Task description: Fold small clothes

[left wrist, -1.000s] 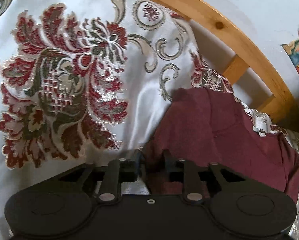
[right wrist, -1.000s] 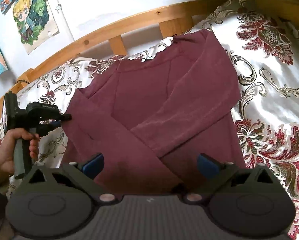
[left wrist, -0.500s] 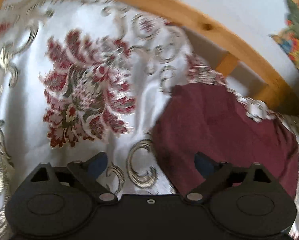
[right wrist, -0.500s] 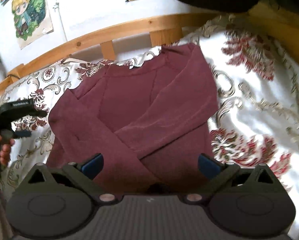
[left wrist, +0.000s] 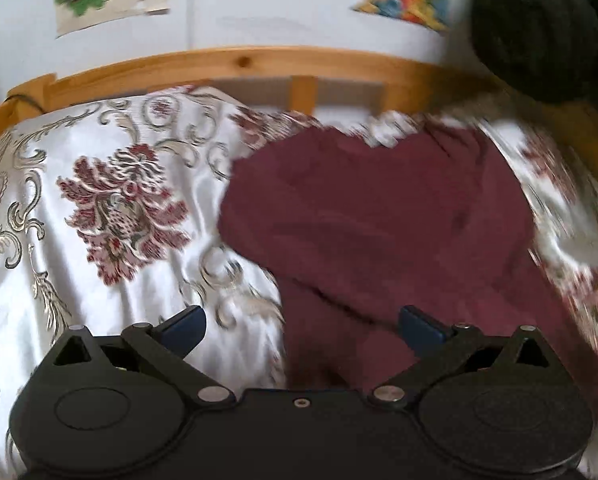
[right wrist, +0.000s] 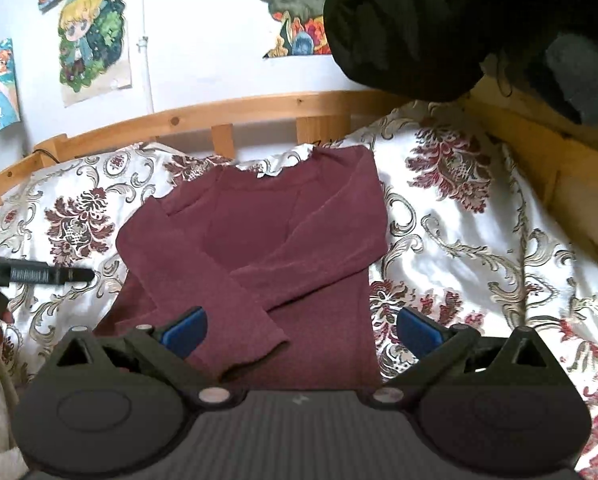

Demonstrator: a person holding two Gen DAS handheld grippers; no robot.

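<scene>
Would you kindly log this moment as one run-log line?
stage: sleeves crossed on maroon shirt | left gripper: opening, empty | right gripper: open, empty | surface: floral bedspread

- Bed [right wrist: 479,240] with a curved pine frame [right wrist: 259,110] of rail and short slats along the far side.
- Covered by a shiny white bedspread [left wrist: 99,280] woven with dark red flower clusters and grey-gold scrolls, lightly creased.
- Lying directly on the bedspread: a maroon long-sleeved top [right wrist: 267,232], flat, neckline toward the rail, both sleeves folded across the chest and crossing each other, one cuff ending near the hem.
- Blurred in the left wrist view, same top [left wrist: 379,232] right of centre.
</scene>
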